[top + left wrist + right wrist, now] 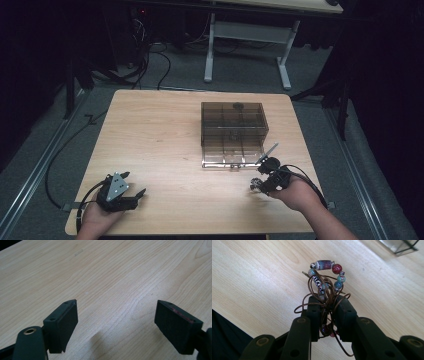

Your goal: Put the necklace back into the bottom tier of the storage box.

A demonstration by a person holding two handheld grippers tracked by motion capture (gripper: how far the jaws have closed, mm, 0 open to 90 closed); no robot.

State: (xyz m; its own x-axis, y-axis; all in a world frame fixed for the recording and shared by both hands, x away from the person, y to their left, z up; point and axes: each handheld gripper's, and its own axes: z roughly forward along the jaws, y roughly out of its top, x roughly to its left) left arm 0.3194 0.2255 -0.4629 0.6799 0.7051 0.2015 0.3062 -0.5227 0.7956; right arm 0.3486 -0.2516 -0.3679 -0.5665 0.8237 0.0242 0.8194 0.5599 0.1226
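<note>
Our right gripper [325,305] has its jaws clamped on the beaded brown-cord bracelet [327,281], whose loop sticks out beyond the tips above the wooden tabletop [257,277]. The smoky transparent plastic box [233,134] lies just ahead. Left gripper [116,322] jaws stand apart, empty.

The table [165,150] is pale wood-grain, smooth with a soft sheen. On it stands a smoky, see-through plastic box [232,131], glossy. Beside the box, the bracelet [325,280] is thin brown cord strung with glossy glazed beads — some silvery, metallic. The right gripper [327,312] pinching it has matt black jaws.
</note>
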